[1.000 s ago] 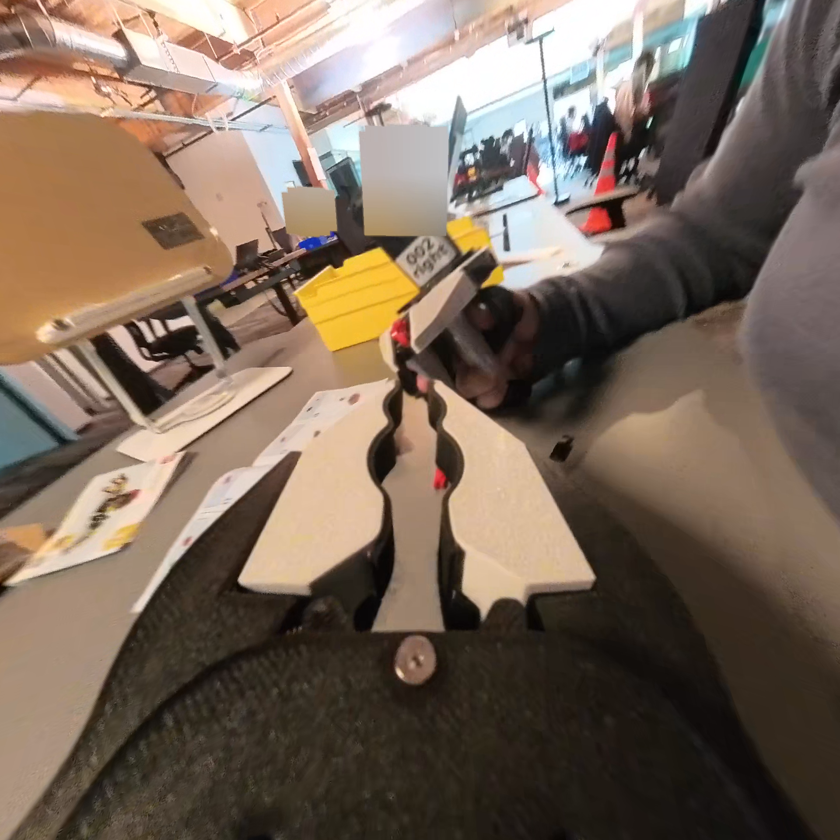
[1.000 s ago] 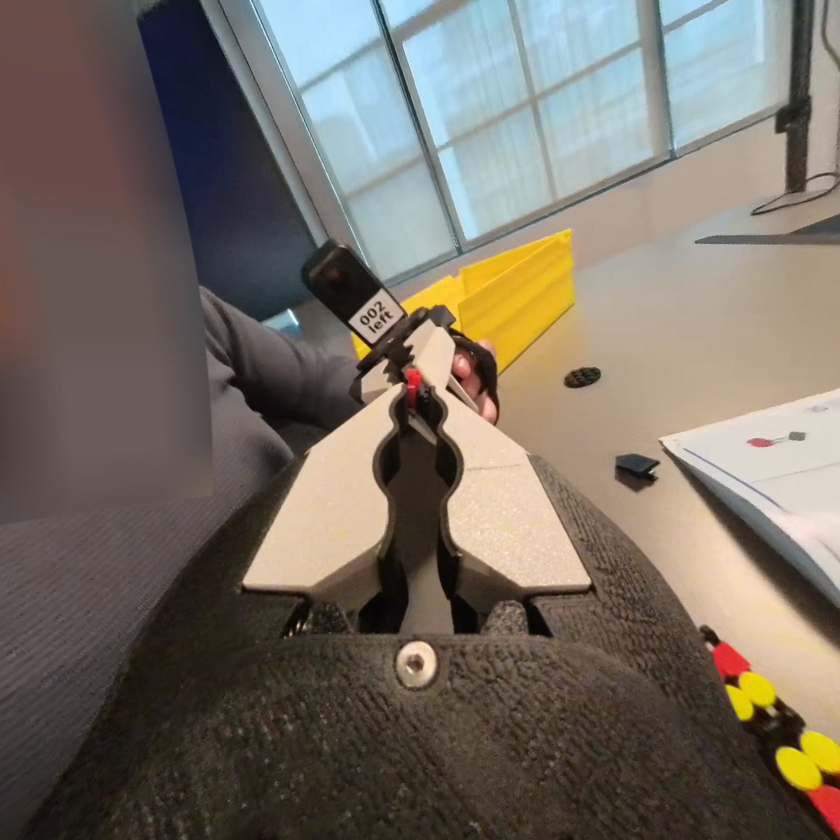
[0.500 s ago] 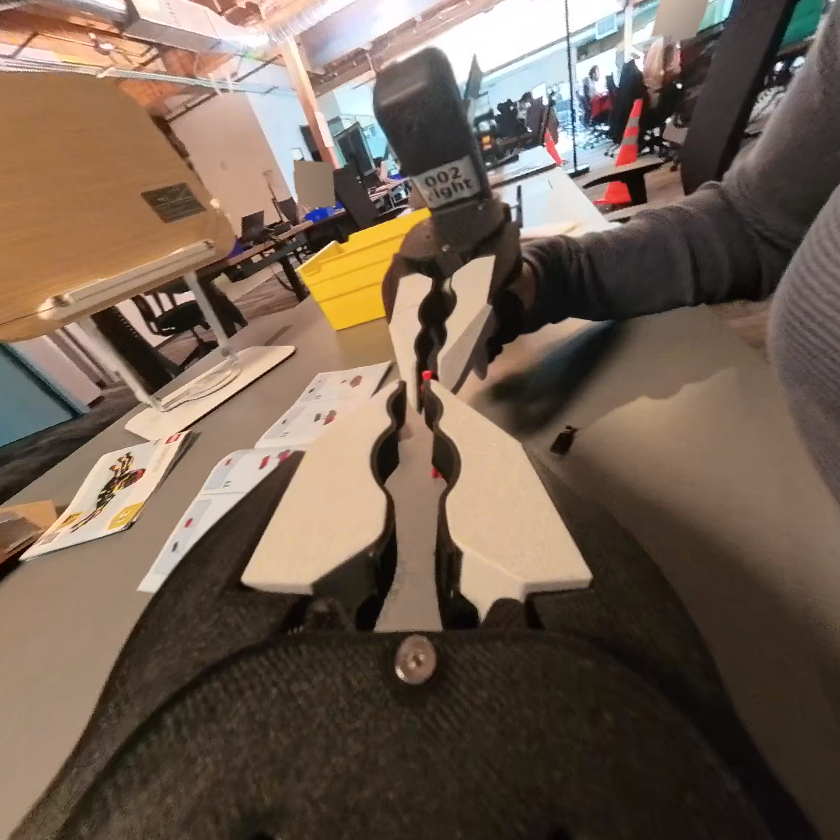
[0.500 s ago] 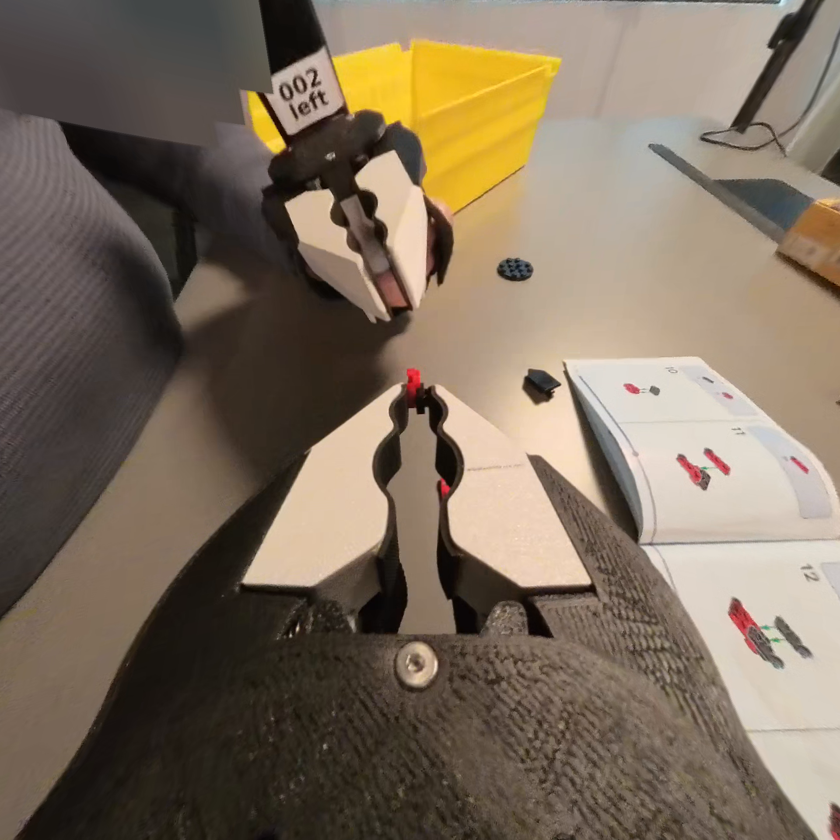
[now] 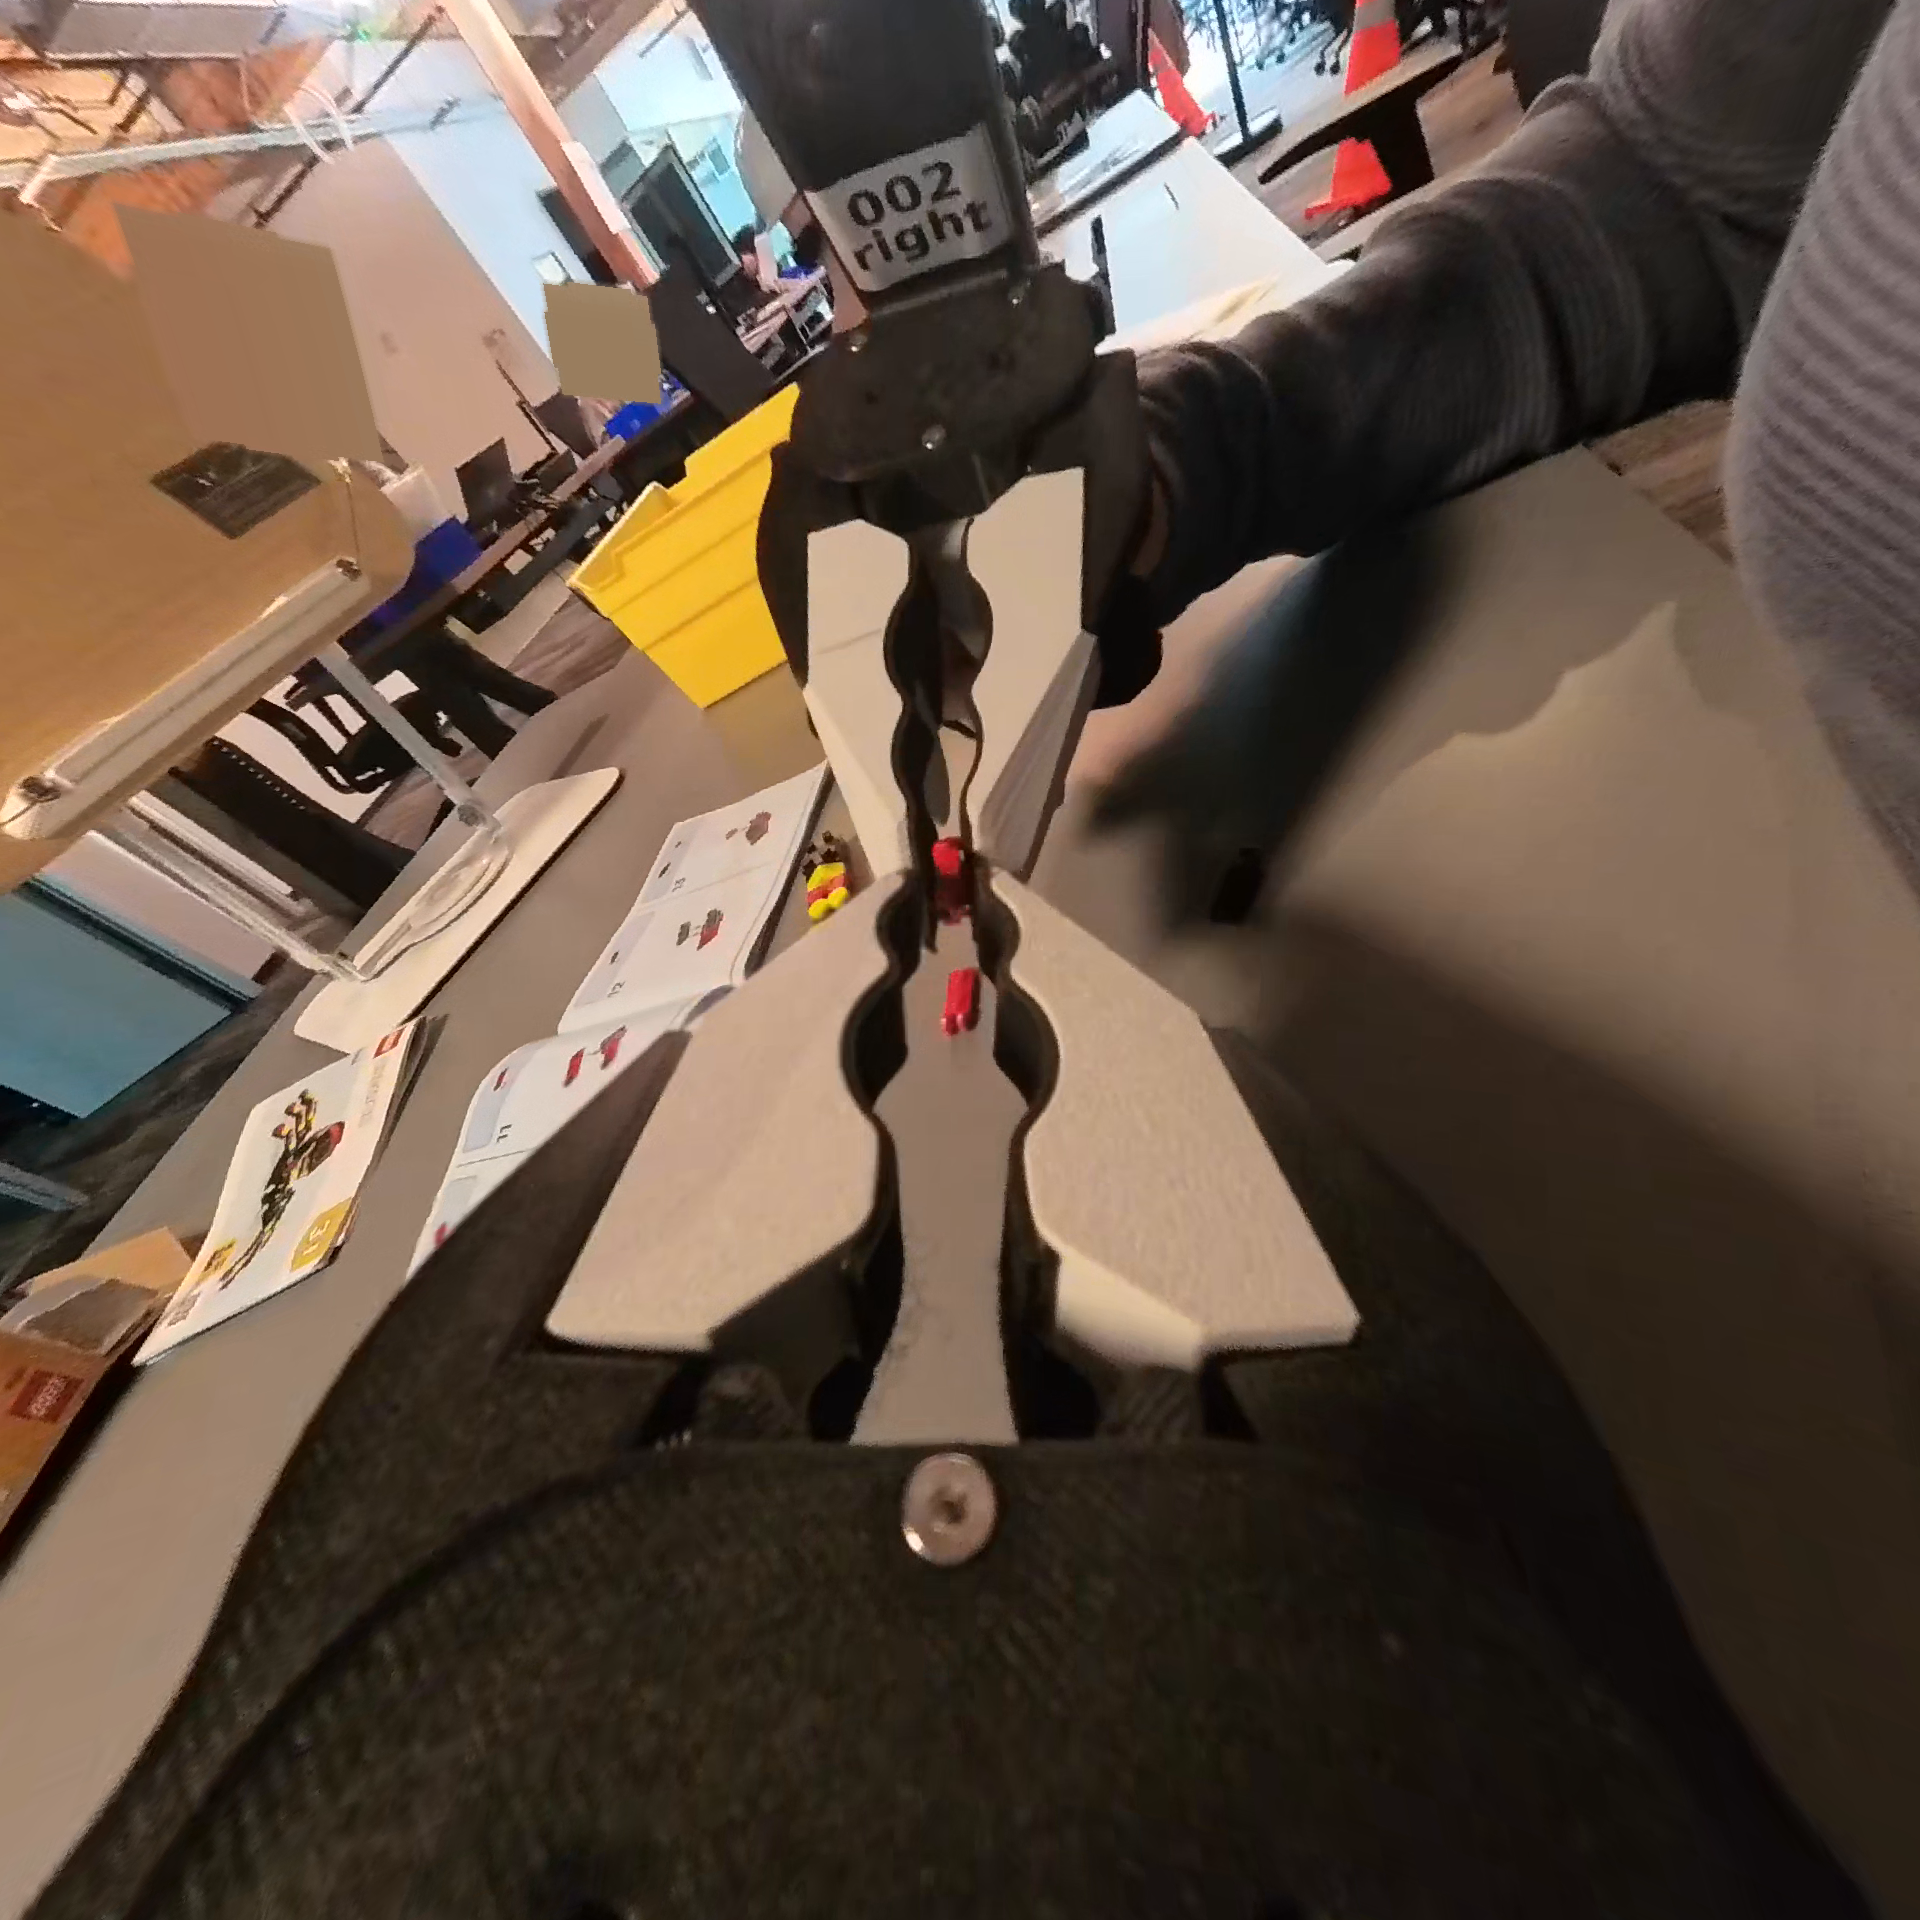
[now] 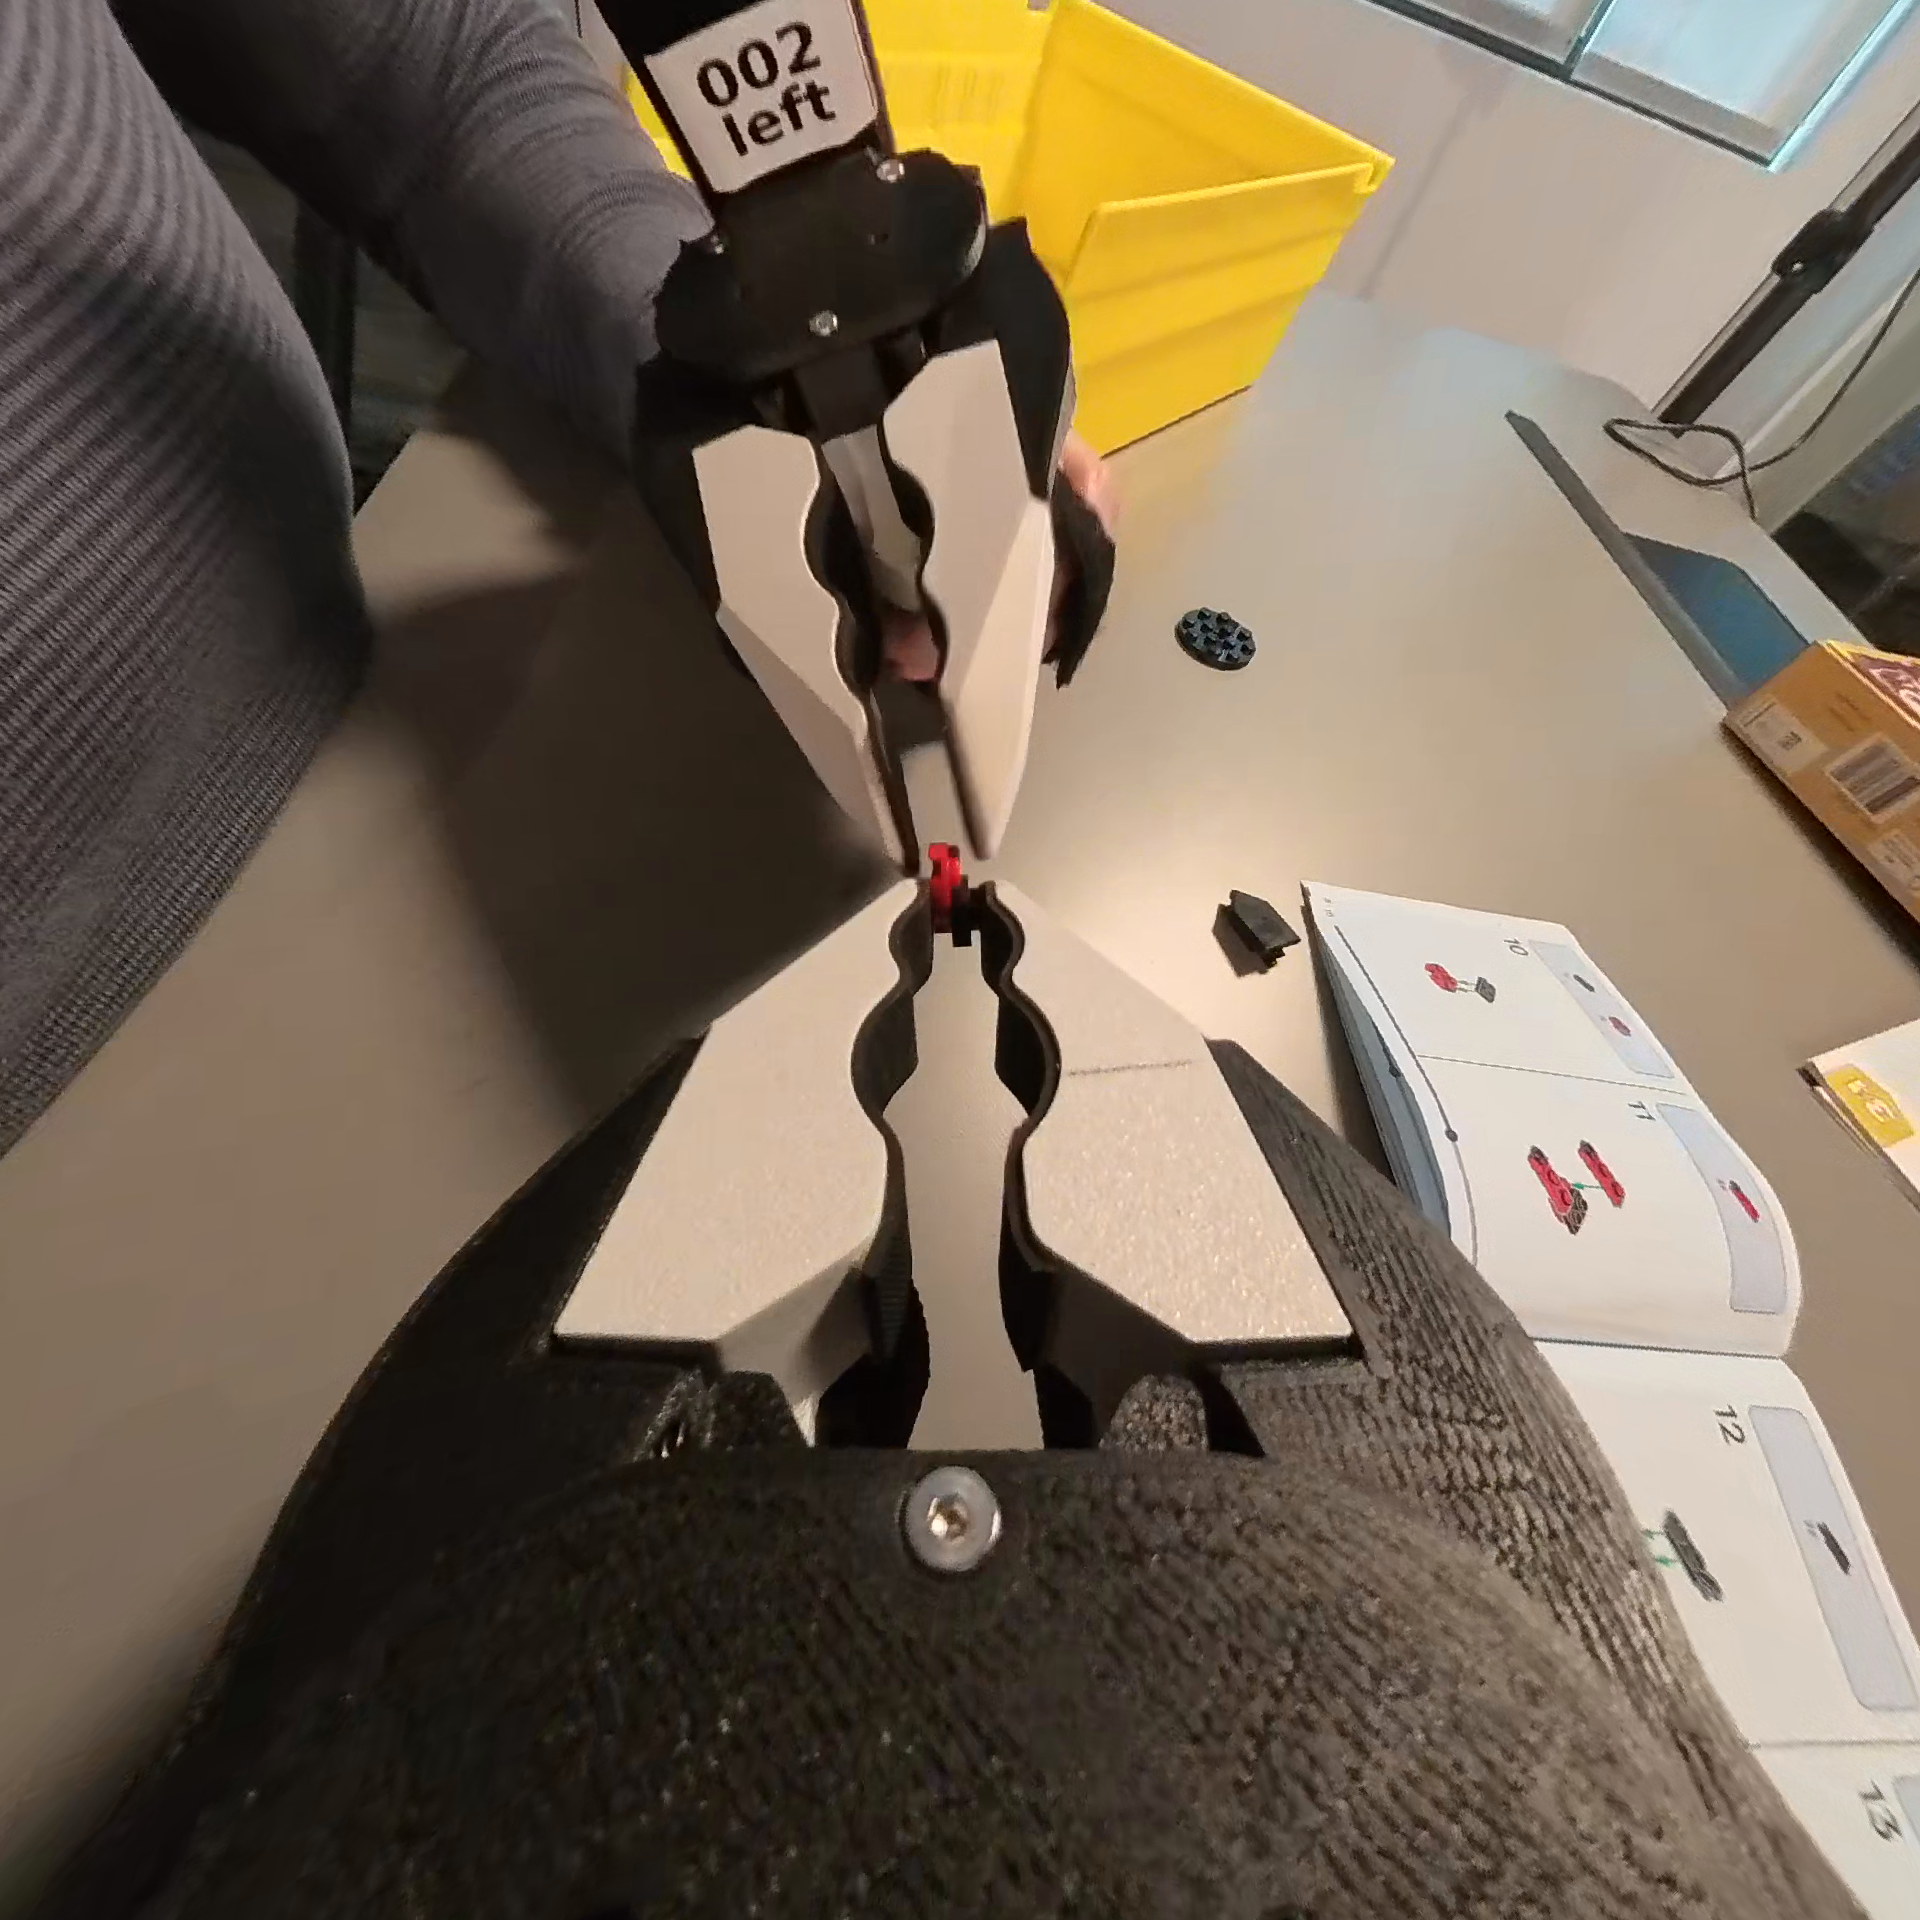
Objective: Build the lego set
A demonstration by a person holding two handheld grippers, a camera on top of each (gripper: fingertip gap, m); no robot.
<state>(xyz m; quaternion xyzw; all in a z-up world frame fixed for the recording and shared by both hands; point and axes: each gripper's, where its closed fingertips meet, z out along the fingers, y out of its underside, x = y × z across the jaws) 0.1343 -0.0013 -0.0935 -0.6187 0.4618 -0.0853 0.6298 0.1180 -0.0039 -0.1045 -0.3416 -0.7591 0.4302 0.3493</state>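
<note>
Right wrist view: a small red lego piece [image 6: 948, 896] is pinched at the right gripper [image 6: 948, 902] tips, its lower part hidden. Tip to tip from the far side, the left gripper [image 6: 935, 847] is slightly parted, holding nothing visible.

Red lego piece [image 6: 943, 891] at the tips of the pale grey fingers [image 6: 748, 1174], black textured gripper body. Yellow bin [image 6: 1174, 239]. Grey table [image 6: 1299, 582]. Black round studded plate [image 6: 1216, 639], black small piece [image 6: 1257, 928]. White instruction booklet [image 6: 1558, 1132] with red and black diagrams. Grey ribbed sleeve [image 6: 156, 468]. Orange cone [image 5: 1361, 156].
</note>
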